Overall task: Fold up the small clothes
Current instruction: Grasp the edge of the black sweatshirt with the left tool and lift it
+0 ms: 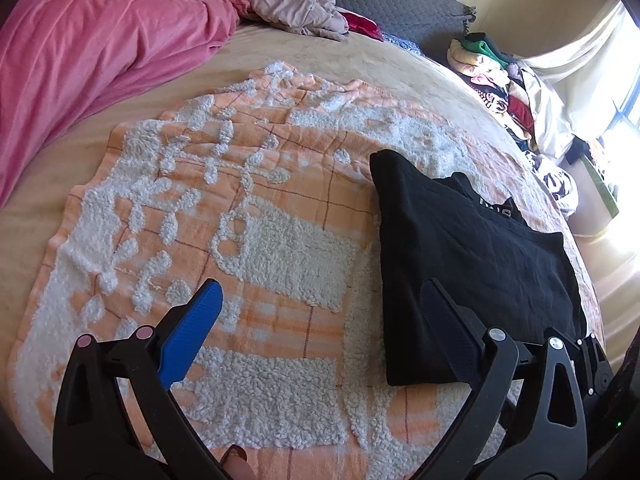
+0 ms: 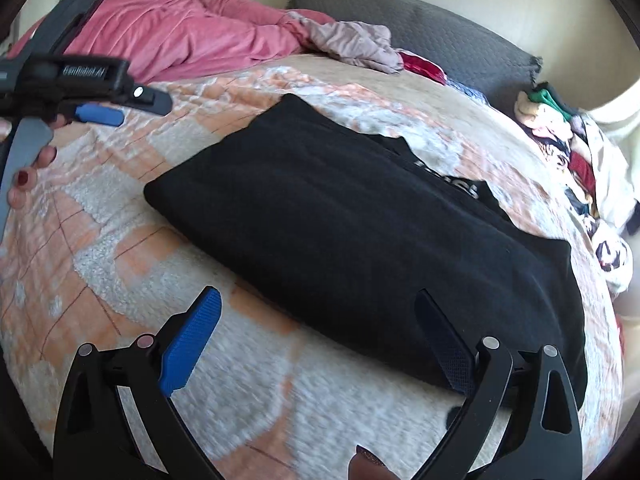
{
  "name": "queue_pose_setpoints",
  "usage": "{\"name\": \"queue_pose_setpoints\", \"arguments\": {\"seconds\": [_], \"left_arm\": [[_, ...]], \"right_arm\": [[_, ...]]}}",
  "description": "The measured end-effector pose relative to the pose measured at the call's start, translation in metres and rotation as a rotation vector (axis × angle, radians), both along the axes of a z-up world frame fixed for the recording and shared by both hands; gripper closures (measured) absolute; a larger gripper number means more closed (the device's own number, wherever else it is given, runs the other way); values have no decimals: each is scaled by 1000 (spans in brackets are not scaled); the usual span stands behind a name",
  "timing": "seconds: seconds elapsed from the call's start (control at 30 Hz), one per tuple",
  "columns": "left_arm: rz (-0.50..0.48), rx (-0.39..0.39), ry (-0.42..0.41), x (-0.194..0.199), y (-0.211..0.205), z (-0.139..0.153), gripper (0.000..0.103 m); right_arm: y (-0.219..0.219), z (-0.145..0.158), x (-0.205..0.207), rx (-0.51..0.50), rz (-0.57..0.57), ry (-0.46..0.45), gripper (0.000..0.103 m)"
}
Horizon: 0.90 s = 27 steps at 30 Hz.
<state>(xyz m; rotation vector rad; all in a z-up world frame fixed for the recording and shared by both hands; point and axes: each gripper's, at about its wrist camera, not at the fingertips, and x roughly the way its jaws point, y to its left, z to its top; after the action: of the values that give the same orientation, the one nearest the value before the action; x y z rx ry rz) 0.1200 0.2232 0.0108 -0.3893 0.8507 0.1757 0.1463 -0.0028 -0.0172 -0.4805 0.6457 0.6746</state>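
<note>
A bed (image 1: 48,208) carries an orange-and-white blanket (image 1: 280,248); on it lies the folded black garment (image 2: 340,232). Left gripper (image 1: 324,300) and right gripper (image 2: 320,308) both gape wide, holding nothing. Risk: a finger sweeping low across the near edge could snag the fold and spring it open.

Home bedroom, bed (image 1: 312,56), pink duvet (image 1: 100,32)
</note>
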Motion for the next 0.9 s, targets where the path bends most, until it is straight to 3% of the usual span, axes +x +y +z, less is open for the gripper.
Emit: {"name": "queue_pose_setpoints", "arguments": {"seconds": [0.17, 0.4, 0.57, 0.73, 0.83, 0.9], "left_arm": [[38, -6, 8, 5, 24, 4, 10], [69, -30, 39, 17, 56, 0, 10], [73, -9, 46, 31, 66, 0, 10], [45, -43, 47, 50, 64, -4, 10], [22, -32, 57, 58, 56, -7, 10], [7, -45, 64, 64, 52, -10, 10]], "right_arm": [[40, -10, 0, -96, 24, -95, 6], [81, -20, 18, -160, 9, -142, 6], [90, -22, 34, -165, -12, -128, 6], [96, -20, 44, -162, -32, -145, 6], [93, -14, 49, -123, -46, -154, 7], [88, -8, 50, -80, -41, -150, 20]]}}
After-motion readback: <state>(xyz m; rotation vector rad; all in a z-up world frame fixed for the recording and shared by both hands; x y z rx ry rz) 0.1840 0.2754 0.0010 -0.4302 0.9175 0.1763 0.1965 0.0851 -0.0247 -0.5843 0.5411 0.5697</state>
